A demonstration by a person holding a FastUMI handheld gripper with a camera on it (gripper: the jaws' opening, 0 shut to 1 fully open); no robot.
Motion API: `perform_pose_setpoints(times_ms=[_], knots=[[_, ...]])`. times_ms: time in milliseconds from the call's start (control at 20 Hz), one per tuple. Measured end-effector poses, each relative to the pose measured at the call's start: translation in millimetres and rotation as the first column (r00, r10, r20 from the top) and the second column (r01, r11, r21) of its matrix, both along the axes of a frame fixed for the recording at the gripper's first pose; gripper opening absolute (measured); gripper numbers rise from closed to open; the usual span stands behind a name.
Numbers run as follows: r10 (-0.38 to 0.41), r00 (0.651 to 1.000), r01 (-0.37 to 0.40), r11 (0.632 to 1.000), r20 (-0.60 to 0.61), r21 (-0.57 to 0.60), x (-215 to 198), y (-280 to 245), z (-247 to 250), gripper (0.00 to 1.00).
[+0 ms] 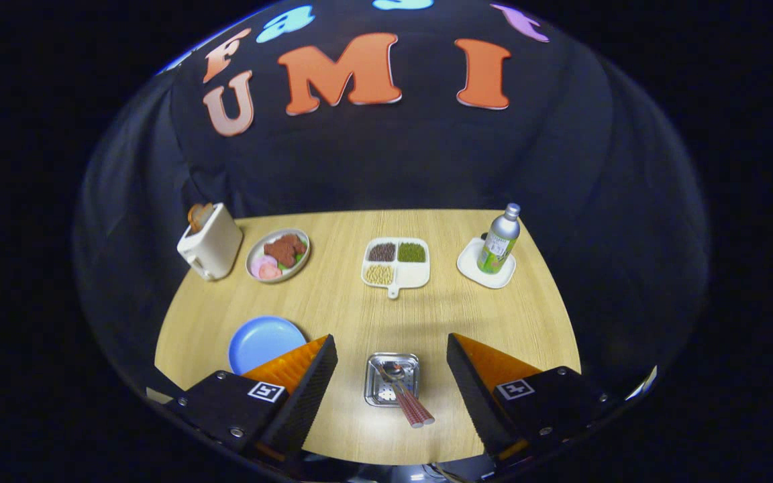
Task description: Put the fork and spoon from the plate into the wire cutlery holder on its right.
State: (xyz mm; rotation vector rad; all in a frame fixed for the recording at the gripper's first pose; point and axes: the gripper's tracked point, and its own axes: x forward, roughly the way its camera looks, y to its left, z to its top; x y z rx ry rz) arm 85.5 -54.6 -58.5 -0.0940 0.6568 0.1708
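Two fingers of the gripper (392,349) stand wide apart above the table (346,302), holding nothing. Between them lies a small metal tray (376,386) holding the spoon (394,371) and fork (408,402), handles together. A blue plate (259,339) sits beside the left finger.

- Square metal tray (392,380) lies on the wooden counter (339,302) between the gripper (392,365)'s wide-apart jaws.
- Two red-handled utensils (408,396) rest in the tray.
- Round blue plate (259,339) lies left of the tray.
- White four-compartment dish (396,263) lies beyond.
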Motion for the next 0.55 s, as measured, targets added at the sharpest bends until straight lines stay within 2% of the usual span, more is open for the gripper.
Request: perform_pose_setpoints(times_ms=[150,300,550], knots=[[-0.064,0.986,0.062,0.998,0.153,0.018,-8.0,-5.8,37.7,0.98],[-0.128,0.954,0.107,0.99,0.27,0.088,-16.6,-6.3,65.6,0.98],[-0.156,0.913,0.133,0.987,0.378,0.085,-26.9,-10.7,82.4,0.98]])
